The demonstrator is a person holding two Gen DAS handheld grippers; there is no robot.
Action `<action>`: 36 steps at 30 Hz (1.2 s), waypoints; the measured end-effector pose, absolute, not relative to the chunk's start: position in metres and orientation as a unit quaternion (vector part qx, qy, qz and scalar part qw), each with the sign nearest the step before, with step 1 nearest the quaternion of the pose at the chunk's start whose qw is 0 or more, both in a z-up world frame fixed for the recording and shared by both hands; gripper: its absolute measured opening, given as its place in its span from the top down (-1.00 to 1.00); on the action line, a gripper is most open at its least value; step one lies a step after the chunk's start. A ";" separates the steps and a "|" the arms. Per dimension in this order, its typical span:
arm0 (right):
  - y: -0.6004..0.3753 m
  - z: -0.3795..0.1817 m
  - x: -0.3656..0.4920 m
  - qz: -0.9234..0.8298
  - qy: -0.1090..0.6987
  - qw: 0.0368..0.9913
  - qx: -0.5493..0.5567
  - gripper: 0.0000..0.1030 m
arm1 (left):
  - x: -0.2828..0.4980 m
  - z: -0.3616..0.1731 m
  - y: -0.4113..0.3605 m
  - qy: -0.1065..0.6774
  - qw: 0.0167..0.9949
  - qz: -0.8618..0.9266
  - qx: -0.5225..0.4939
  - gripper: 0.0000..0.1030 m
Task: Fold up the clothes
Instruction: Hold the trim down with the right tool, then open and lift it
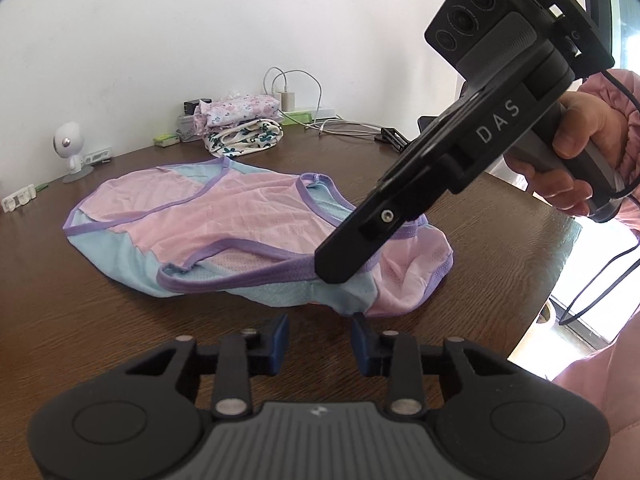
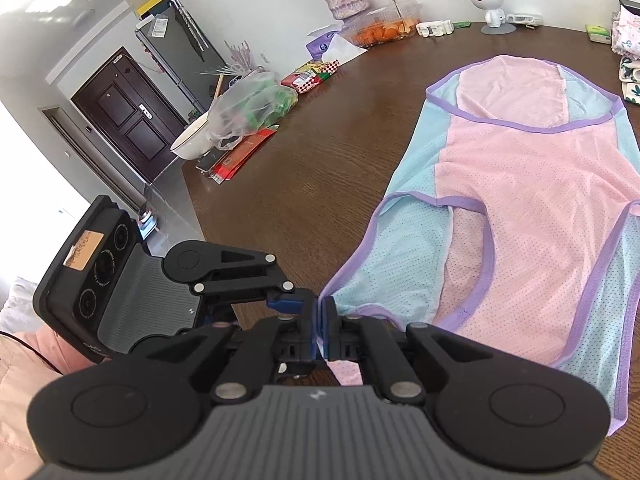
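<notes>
A pink and pale-blue mesh sleeveless top (image 1: 240, 216) with purple trim lies spread on the dark wooden table (image 1: 100, 312). In the right wrist view the top (image 2: 540, 184) stretches away to the right. My right gripper (image 2: 320, 320) is shut on the near corner of its hem, with cloth pinched between the blue pads. From the left wrist view the right gripper (image 1: 336, 276) comes down at a slant onto that near edge, held by a hand. My left gripper (image 1: 320, 330) is open just short of the same corner, nothing between its pads. Its body (image 2: 294, 300) sits close to the left of the right gripper.
A stack of folded floral clothes (image 1: 240, 124) sits at the table's far side beside chargers and cables (image 1: 296, 96) and a small white robot figure (image 1: 70, 148). Along the left rim are a plastic bag (image 2: 248, 108), a bowl (image 2: 192, 140) and a food box (image 2: 384, 28).
</notes>
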State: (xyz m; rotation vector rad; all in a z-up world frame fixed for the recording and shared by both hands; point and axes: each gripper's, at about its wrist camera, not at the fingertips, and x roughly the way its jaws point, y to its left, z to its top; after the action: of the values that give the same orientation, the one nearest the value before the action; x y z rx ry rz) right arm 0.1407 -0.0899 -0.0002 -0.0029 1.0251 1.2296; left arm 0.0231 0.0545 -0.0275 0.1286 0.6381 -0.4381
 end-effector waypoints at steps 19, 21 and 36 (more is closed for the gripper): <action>-0.091 -0.015 0.143 0.544 0.469 0.695 0.006 0.94 | -0.002 -0.028 0.058 0.331 0.911 -0.228 0.093 0.96; -0.091 -0.017 0.143 0.546 0.470 0.693 0.012 0.94 | 0.001 -0.025 0.062 0.331 0.914 -0.219 0.081 0.82; -0.090 -0.019 0.141 0.558 0.468 0.685 0.014 0.94 | 0.017 -0.024 0.047 0.318 0.915 -0.231 0.086 0.74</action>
State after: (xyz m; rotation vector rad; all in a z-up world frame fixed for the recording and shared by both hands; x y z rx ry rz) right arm 0.1405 -0.0902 -0.0189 0.0319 1.0493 1.2507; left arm 0.0172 0.0474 -0.0244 0.1761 0.6554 -0.4763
